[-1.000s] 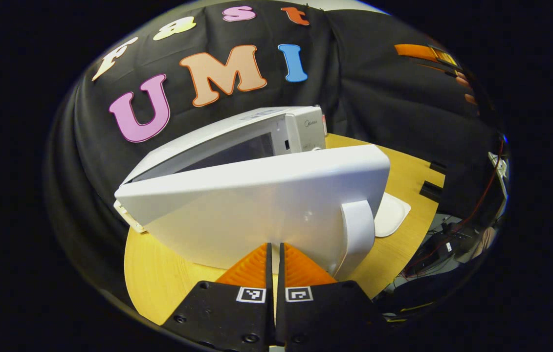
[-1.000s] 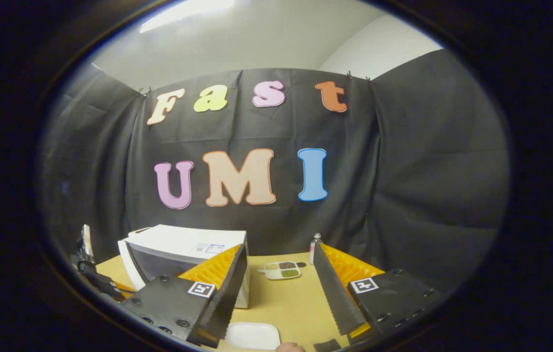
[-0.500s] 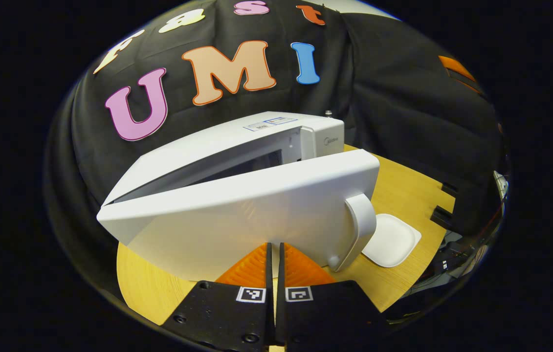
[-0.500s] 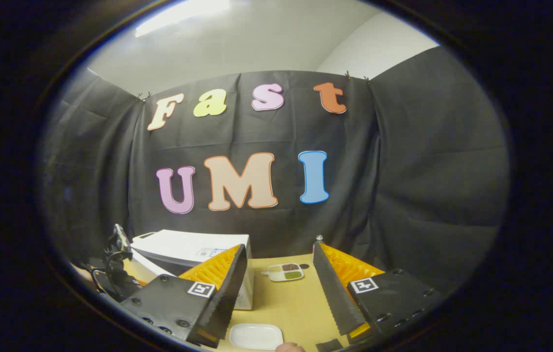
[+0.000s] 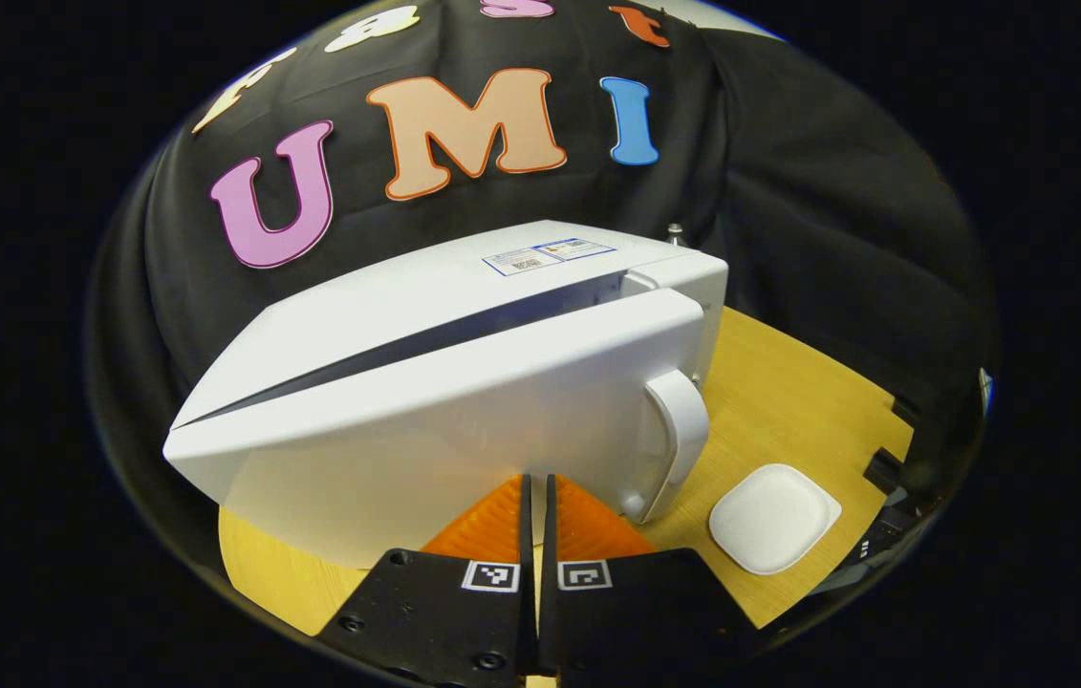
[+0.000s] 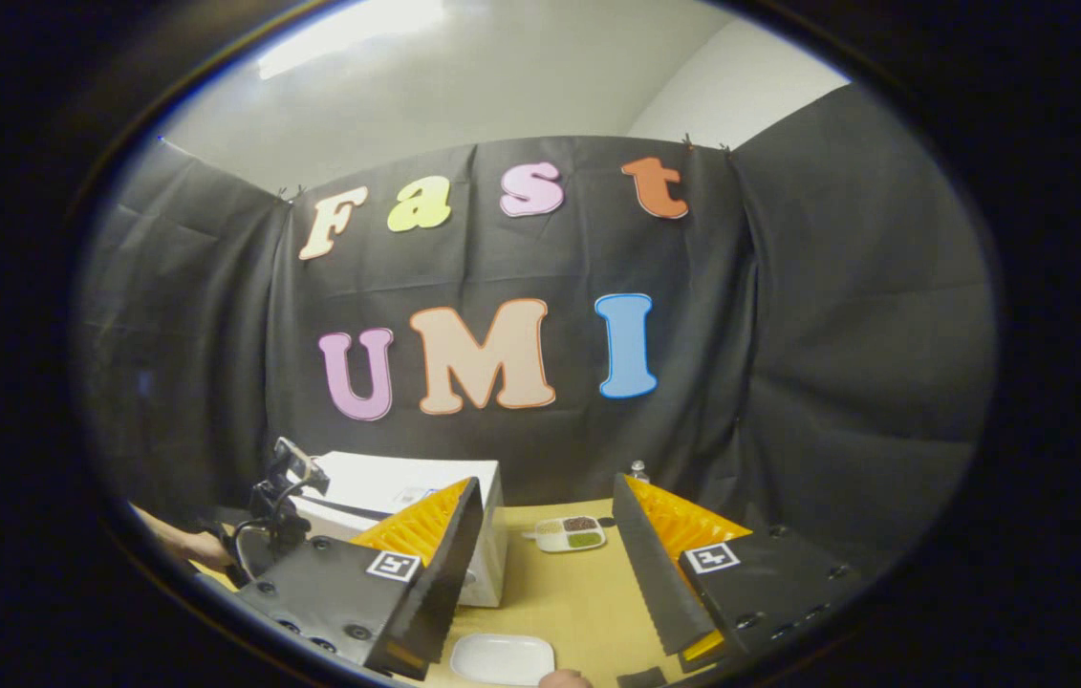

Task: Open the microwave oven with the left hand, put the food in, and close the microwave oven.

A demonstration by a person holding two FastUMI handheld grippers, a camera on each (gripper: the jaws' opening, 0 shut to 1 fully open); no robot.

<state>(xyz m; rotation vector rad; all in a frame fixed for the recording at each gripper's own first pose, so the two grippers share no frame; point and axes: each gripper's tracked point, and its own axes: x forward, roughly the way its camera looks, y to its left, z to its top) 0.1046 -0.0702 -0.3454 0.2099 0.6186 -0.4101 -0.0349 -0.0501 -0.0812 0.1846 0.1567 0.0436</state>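
In the left gripper view the white microwave [image 5: 464, 287] stands on the wooden table [image 5: 789, 382], its door [image 5: 444, 420] ajar by a narrow dark gap along the top edge. My left gripper [image 5: 537, 492] is shut with nothing between its fingers, and its tips rest against the door's face, left of the handle [image 5: 679, 440]. In the right gripper view my right gripper [image 6: 547, 487] hangs open and empty above the table, to the right of the microwave [image 6: 378, 478]. The left gripper [image 6: 277, 497] and the hand holding it [image 6: 186, 547] show by the microwave's front.
An empty white plate [image 5: 772, 516] lies on the table right of the door, also seen as the plate [image 6: 502, 657] below my right fingers. A small divided dish of grains [image 6: 571, 533] and a bottle [image 6: 637, 470] stand at the back near the black cloth.
The microwave door has swung from well open to almost shut, with my left gripper following it inward. The right gripper has stayed open and hardly moved.
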